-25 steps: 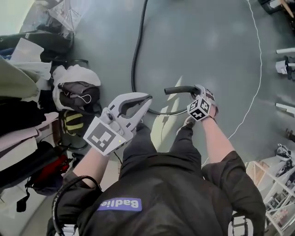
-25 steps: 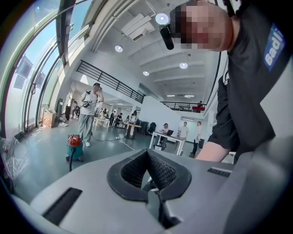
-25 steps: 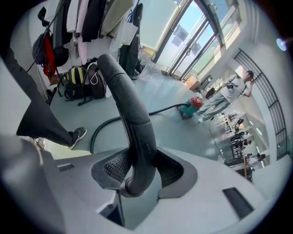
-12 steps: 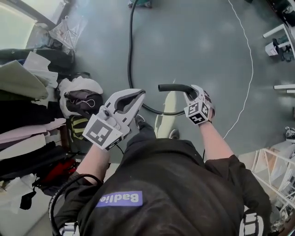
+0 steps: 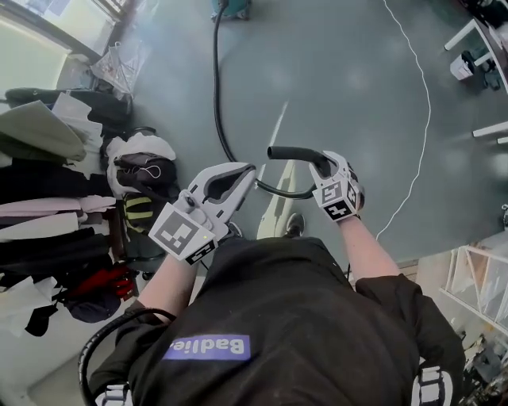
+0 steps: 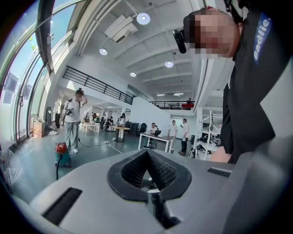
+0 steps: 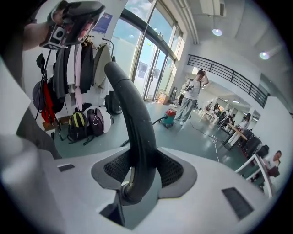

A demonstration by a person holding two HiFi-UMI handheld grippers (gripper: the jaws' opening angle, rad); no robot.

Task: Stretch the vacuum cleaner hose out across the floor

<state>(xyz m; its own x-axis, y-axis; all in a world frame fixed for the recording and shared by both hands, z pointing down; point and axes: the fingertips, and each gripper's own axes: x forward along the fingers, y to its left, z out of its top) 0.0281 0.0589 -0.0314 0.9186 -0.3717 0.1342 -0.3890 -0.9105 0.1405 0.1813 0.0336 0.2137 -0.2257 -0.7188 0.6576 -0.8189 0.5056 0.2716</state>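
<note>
A black vacuum hose runs down the grey floor from the teal and red vacuum cleaner at the top edge. It then loops up to its curved black end tube. My right gripper is shut on that tube, held above the floor. In the right gripper view the tube rises between the pads, with the vacuum cleaner far behind. My left gripper hangs beside it, jaws shut and empty. In the left gripper view the left gripper has its tips together.
Backpacks and hanging clothes crowd the left side. A thin white cable curves across the floor on the right, near table legs. A person stands by the vacuum cleaner; others are at tables further back.
The view has slid up the floor, so the vacuum cleaner now shows at the top edge and more hose is visible. Both grippers keep their states; the right still holds the tube.
</note>
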